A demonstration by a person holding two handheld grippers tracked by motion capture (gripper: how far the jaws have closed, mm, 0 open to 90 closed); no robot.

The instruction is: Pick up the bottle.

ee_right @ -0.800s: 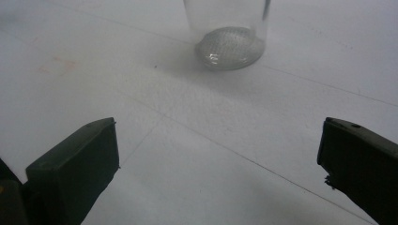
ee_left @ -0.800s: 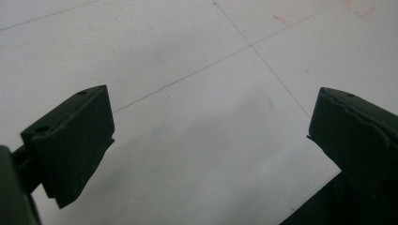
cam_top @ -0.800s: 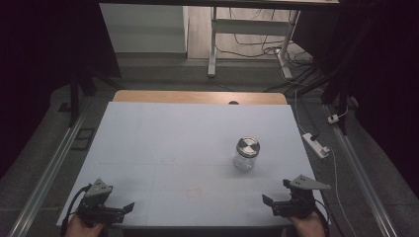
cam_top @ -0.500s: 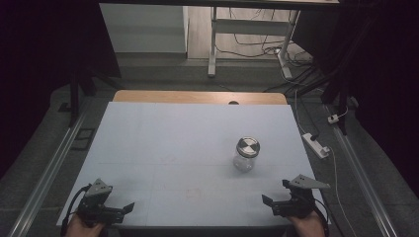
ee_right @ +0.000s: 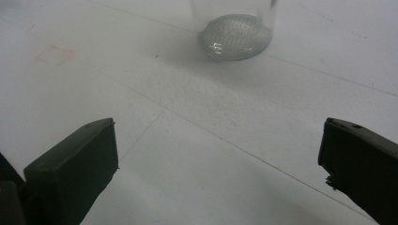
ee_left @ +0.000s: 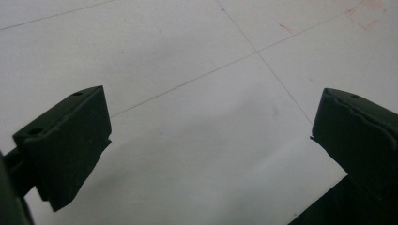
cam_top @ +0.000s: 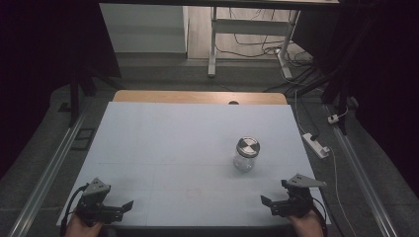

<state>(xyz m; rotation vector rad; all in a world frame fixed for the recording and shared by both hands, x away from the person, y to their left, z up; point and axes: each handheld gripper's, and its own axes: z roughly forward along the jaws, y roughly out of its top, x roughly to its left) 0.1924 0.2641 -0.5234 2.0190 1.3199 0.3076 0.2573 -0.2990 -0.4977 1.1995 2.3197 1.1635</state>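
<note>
Dark curtains and a tangle of floor cables framed a pale work table (cam_top: 163, 148), bare apart from a few faint ruled lines and one small glass jar (cam_top: 245, 154) standing upright right of centre, its metal screw lid (cam_top: 247, 146) on. Both tools waited at the near edge, probably a resting stance that left the whole surface free for a first approach. At the near-left corner the left gripper (cam_top: 126, 206) was held low over the table, well apart from the jar, and its own camera showed its jaws spread wide with nothing but white surface between them (ee_left: 211, 140). At the near-right corner the right gripper (cam_top: 267, 202) sat near the jar and just toward the person from it; its jaws were likewise wide apart and empty, and its view looked across open table toward the jar's textured glass base (ee_right: 234, 40) ahead, so it seemed aimed for a reach. Judging by that closeness, the right hand looked the likelier one to take the jar, the left perhaps kept back for the lid
</note>
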